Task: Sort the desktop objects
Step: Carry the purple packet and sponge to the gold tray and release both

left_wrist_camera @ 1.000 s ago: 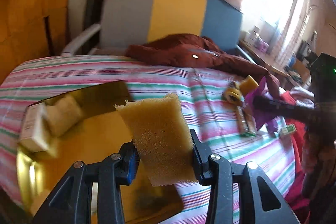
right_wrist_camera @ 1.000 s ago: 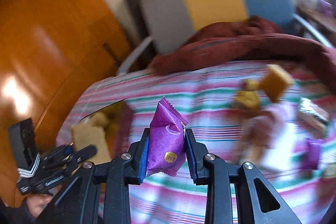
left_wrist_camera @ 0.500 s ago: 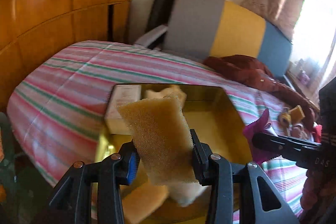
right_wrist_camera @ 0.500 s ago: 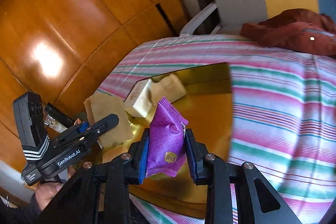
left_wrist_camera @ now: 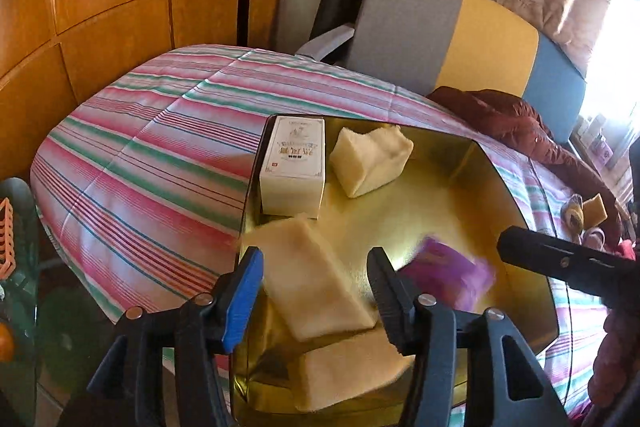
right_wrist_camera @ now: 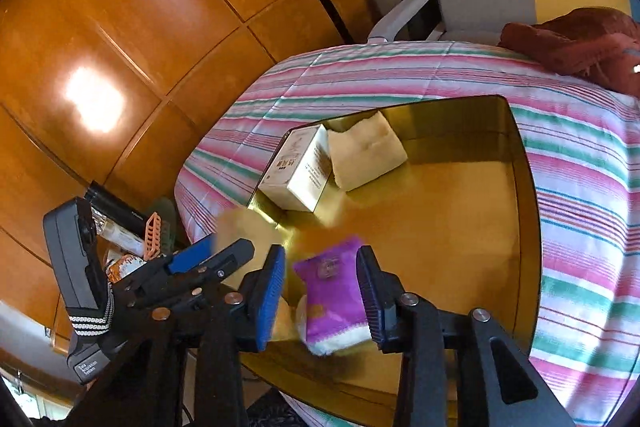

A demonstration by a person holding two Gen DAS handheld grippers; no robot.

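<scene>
With both grippers' jaws just opening, you let the sponge (left_wrist_camera: 316, 287) and purple packet (right_wrist_camera: 334, 301) drop inside the tray's (right_wrist_camera: 524, 211) near edge.

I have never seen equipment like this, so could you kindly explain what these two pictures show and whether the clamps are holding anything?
A person holds one handheld two-finger gripper in each hand; a camera on each looks along its fingers. One picture is from the left gripper, the other from the right gripper. Below them, on a striped cloth, sits a gold tray holding a white box and sponges. Both sets of jaws have just been opening: a yellow sponge and a purple packet sit loose between them, blurred, apparently dropping into the tray.
</scene>
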